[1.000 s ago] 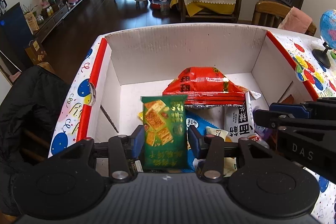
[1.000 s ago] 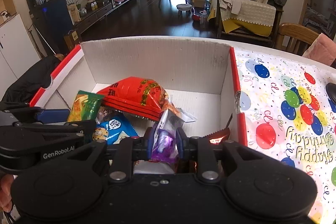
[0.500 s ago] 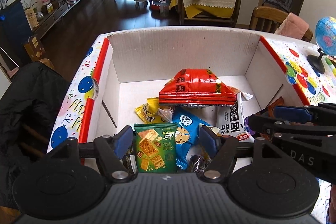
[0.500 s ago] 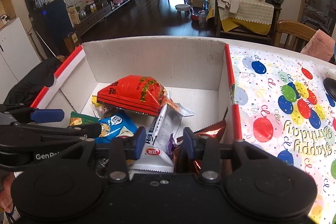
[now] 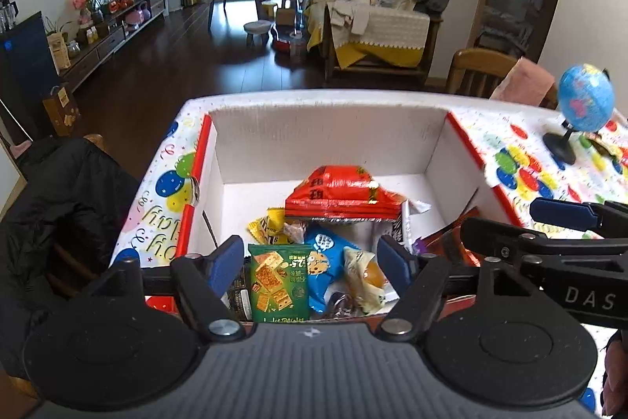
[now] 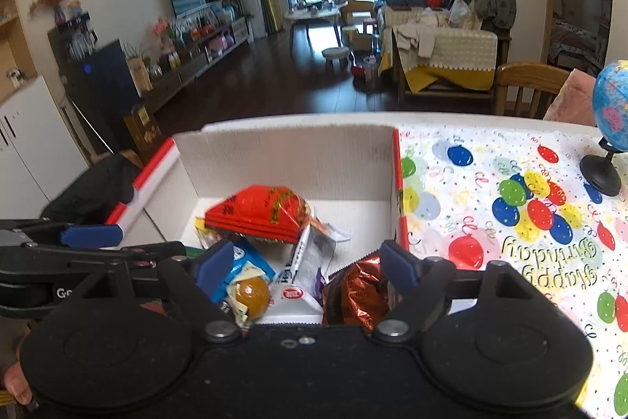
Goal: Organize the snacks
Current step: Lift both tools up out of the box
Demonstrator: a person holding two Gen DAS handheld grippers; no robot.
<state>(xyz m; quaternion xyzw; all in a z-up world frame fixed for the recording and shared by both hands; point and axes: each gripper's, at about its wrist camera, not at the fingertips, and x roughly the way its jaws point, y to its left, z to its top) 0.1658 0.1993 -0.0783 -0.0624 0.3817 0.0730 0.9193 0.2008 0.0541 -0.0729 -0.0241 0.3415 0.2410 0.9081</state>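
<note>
Both claws hang over the near end of the white cardboard box (image 5: 325,144), jaws opening and gripping nothing. Between the blue pads of the left gripper (image 5: 310,260) the green cracker packet (image 5: 279,281) lies loose in the box, touching neither pad; its lower edge is cut off by the gripper body. Just beside it sit the blue cookie packet (image 5: 327,256) and a pale wrapper with an orange round (image 5: 367,277) (what it holds is hard to make out). Farther in, the red snack bag (image 5: 341,193) rests on top of the pile toward the box's far wall, with a yellow packet (image 5: 267,226) half hidden under it.

Under the right gripper (image 6: 304,264), a white packet with a red label (image 6: 296,275) and a copper foil bag (image 6: 359,291) lie at the box's near right corner; the foil bag is partly covered by the right pad, and contact cannot be told. The box stands at the left edge of a table under a balloon-print cloth (image 6: 490,207), with a globe (image 5: 585,103) well apart near the far right edge, cut off in the right wrist view.
</note>
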